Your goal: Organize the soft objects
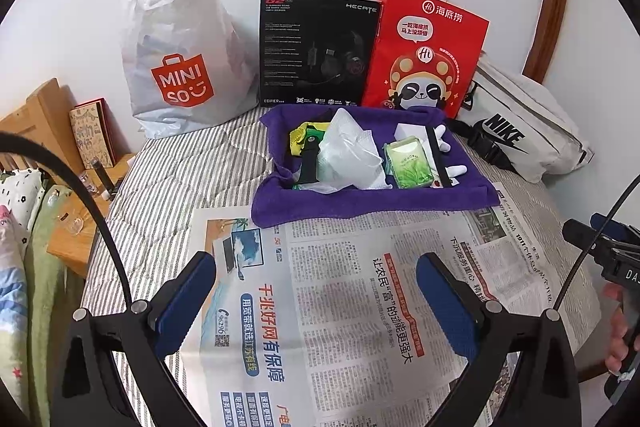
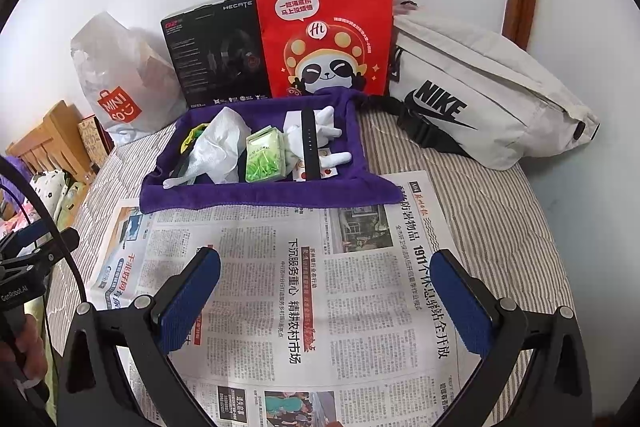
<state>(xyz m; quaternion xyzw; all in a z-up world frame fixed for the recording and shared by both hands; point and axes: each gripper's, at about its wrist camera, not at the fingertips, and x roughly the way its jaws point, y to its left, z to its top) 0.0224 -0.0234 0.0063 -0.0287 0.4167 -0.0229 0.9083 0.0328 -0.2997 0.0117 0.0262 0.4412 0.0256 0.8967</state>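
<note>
Both tongs wide over bare newspaper (image 2: 352, 291), holding nothing.
Ahead of left gripper (image 1: 316, 301) and right gripper (image 2: 326, 297): purple tray (image 2: 256, 197) (mask, tissues, glove inside), hemmed behind by bags.

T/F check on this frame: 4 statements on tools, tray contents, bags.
1. Both tools, left and right, are open and hold nothing. True.
2. The tissue pack lies on the newspaper. False: it lies in the purple tray.
3. The red bag stands between the black box and the Nike bag. True.
4. The Miniso bag is red. False: it is white with a red logo.
</note>
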